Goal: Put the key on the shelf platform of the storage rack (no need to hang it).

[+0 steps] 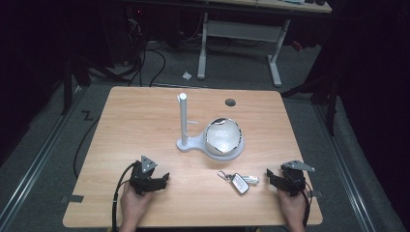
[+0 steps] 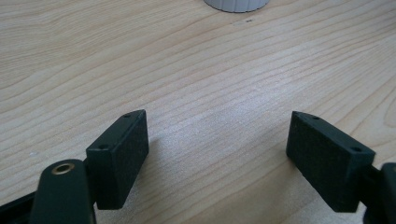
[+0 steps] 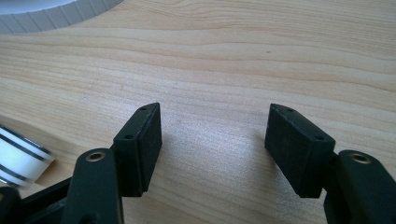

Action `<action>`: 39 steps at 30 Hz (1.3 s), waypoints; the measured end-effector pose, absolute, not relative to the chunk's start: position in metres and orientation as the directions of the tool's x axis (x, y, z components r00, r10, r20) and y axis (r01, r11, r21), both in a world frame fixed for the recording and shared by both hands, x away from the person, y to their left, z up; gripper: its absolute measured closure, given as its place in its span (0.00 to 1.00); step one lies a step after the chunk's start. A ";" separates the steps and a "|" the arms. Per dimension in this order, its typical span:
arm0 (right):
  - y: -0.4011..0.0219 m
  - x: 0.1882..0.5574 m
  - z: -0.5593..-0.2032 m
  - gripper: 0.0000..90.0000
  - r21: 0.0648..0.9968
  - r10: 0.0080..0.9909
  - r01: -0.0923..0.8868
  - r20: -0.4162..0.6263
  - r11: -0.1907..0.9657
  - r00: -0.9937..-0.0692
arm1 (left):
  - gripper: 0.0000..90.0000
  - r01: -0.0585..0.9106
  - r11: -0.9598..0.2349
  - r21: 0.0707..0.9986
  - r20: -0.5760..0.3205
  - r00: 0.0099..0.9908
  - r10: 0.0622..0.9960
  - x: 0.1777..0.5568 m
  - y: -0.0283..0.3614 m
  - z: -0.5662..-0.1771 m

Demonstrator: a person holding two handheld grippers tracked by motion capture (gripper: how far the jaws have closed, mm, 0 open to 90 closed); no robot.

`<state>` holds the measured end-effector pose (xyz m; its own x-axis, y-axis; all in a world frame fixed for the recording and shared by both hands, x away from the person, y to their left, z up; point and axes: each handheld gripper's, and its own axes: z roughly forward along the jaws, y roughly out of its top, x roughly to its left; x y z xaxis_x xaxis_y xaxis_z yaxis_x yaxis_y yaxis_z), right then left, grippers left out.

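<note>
A small bunch of keys (image 1: pixel 238 181) lies flat on the pale wood-grain table (image 1: pixel 145 125), near the front edge and right of centre: a white rectangular fob with a dark rim, a metal clasp at its left end and a silvery piece at its right. In the right gripper view a white rounded piece with thin dark bands (image 3: pixel 18 156) shows at the lower left, just beside the left jaw; it is probably part of that bunch, but that cannot be told for sure. Behind the keys stands a white plastic stand (image 1: pixel 184 123), a slim upright post with a short side peg, rising from a flat teardrop-shaped base. On the wide end of that base rests a glossy white bowl (image 1: pixel 223 137), tilted so its round opening faces the camera. The right gripper (image 1: pixel 276 178) rests on the table just right of the keys, apart from them, its matte black block-shaped jaws spread wide over bare wood. The left gripper (image 1: pixel 162 180) sits well to the left, held in the person's hand, its jaws likewise spread with nothing between them.
</note>
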<state>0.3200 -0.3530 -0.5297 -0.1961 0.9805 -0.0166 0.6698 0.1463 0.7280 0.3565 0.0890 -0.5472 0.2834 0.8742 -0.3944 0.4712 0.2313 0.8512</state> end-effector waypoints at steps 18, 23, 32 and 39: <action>-0.353 0.320 -0.530 0.42 0.728 0.980 0.670 -0.013 0.145 -0.198 | 0.24 0.472 0.231 0.851 -0.395 0.285 0.873 0.357 0.089 -0.547; -0.354 0.320 -0.529 0.44 0.727 0.979 0.670 -0.016 0.152 -0.205 | 0.24 0.473 0.228 0.851 -0.393 0.286 0.874 0.357 0.089 -0.547; -0.354 0.320 -0.528 0.53 0.726 0.978 0.670 -0.021 0.156 -0.205 | 0.24 0.473 0.229 0.851 -0.393 0.285 0.874 0.357 0.089 -0.547; -0.350 0.319 -0.527 0.55 0.723 0.976 0.671 -0.018 0.164 -0.219 | 0.24 0.473 0.229 0.851 -0.394 0.285 0.874 0.357 0.089 -0.547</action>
